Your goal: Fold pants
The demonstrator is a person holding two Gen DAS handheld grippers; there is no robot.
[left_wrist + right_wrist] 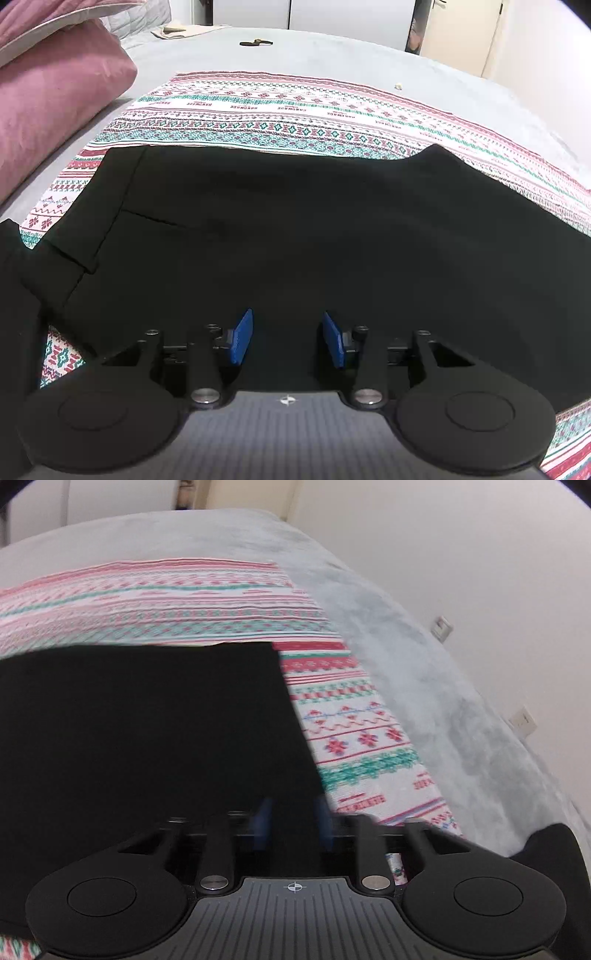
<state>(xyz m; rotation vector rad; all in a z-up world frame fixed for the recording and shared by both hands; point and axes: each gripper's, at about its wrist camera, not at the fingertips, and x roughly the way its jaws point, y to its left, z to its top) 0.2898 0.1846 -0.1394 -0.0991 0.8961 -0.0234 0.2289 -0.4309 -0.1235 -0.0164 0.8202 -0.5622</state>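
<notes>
The black pants (295, 229) lie flat on a patterned cloth (280, 110) spread over the grey bed (332, 51), their waistband end toward the pink pillow (55, 110) at the bed's left edge — laid out smooth, probably so a fold comes clean. The left gripper (288, 339) hangs over the near edge of the fabric with its blue pads (242, 338) standing apart, nothing pinched between them. The right gripper (291, 825) sits at the pants' hem corner near the bed's right edge — motion-blurred, but its jaws look closed down, seemingly on the fabric's edge, ready to lift it.
</notes>
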